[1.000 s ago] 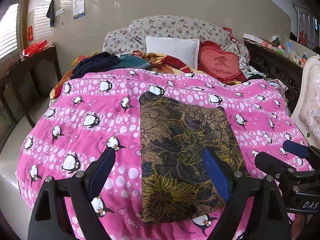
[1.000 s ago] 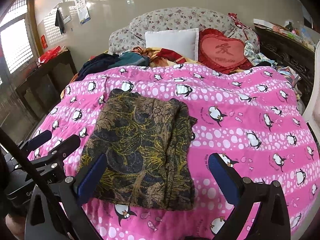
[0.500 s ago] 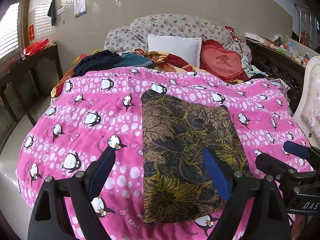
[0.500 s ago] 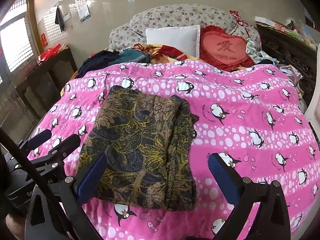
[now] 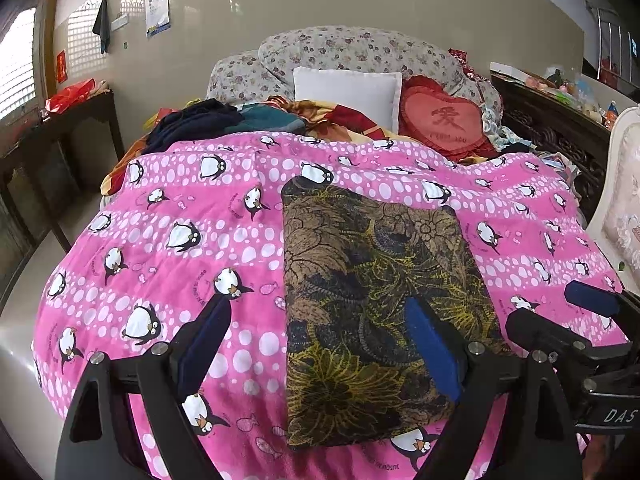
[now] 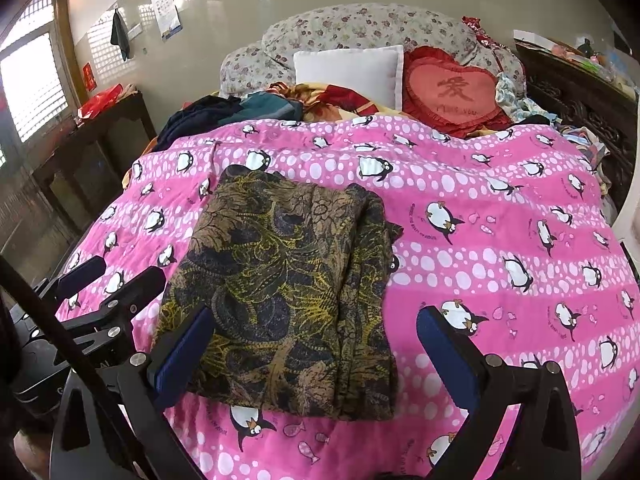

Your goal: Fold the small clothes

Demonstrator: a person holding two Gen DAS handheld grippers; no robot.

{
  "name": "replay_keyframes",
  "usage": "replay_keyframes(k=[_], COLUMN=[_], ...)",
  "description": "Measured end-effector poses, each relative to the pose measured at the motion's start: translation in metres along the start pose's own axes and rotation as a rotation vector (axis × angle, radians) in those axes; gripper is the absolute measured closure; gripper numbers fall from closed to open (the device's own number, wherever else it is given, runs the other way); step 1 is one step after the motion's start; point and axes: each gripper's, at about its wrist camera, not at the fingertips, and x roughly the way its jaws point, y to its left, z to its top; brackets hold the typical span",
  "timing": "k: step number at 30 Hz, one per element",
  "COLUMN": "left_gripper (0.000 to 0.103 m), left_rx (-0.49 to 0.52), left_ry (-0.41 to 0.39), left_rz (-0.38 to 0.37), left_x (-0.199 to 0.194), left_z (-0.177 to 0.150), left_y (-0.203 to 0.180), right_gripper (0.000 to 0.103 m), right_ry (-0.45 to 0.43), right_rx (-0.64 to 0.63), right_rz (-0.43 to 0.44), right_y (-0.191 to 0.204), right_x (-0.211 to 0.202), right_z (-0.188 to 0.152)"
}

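A bed spread with a pink fleece blanket (image 5: 168, 208) printed with penguins and white dots fills both views. At its head, a grey floral padded headboard (image 5: 352, 52) backs a square white pillow (image 5: 346, 92) and a red heart-shaped cushion (image 5: 444, 122), with a heap of dark blue, teal and orange clothes (image 5: 224, 120) beside them. Near the foot of the blanket lies a folded rectangular garment in brown, black and yellow floral print (image 5: 372, 292), flat, its layered edges showing on the right side in the right wrist view. The left gripper (image 5: 320, 344) hangs above the blanket with jaws wide apart, holding nothing. The right gripper (image 6: 316, 348) likewise stands open and empty, over the garment's near edge.
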Motion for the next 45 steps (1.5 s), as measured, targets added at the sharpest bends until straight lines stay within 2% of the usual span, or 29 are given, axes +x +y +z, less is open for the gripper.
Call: replay_keyframes(k=[23, 33, 45], left_gripper=[0.015, 0.015, 0.015], left_rx=[0.018, 0.033, -0.015], left_ry=[0.000, -0.044, 0.011], left_rz=[0.003, -0.003, -0.014], left_x=[0.005, 0.003, 0.017], left_z=[0.000, 0.000, 0.003], left_y=[0.000, 0.000, 0.007], right_gripper=[0.000, 0.000, 0.000], right_ry=[0.018, 0.021, 0.017], right_rx=[0.015, 0.024, 0.079], right_rz=[0.014, 0.017, -0.004], right_y=[0.001, 0.000, -0.024], right_x=[0.006, 0.008, 0.007], right_z=[-0.004, -0.004, -0.001])
